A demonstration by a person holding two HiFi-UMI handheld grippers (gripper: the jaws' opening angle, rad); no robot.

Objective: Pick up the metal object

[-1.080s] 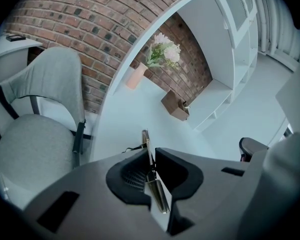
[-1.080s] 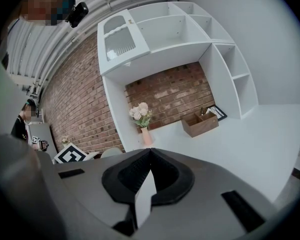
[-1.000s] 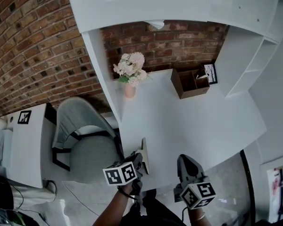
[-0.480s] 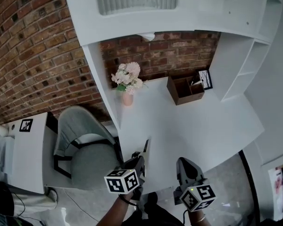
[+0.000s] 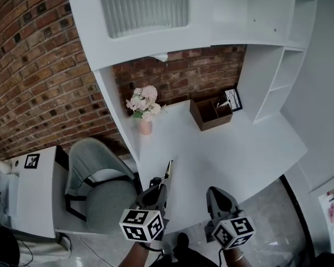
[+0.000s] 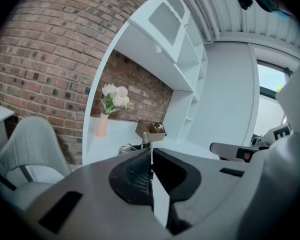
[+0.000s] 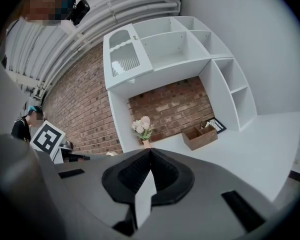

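The metal object (image 5: pixel 168 170) is a thin flat strip, held on edge just above the near left edge of the white table (image 5: pixel 234 149). My left gripper (image 5: pixel 162 183) is shut on its near end. In the left gripper view the strip (image 6: pixel 145 138) sticks out past the closed jaws of my left gripper (image 6: pixel 149 151). My right gripper (image 5: pixel 214 196) hovers at the table's front edge, to the right of the left one. In the right gripper view its jaws (image 7: pixel 149 151) meet with nothing between them.
A pink vase of flowers (image 5: pixel 143 109) stands at the table's back left. A brown wooden box (image 5: pixel 207 114) and a small framed picture (image 5: pixel 232 99) sit at the back right. A grey chair (image 5: pixel 97 177) stands left of the table. White shelves (image 5: pixel 278 65) rise behind.
The metal strip lay flat at the table's near left edge with the left gripper beside it. The left jaws have shut on it and lifted it, tipped on edge. The right gripper stayed put.
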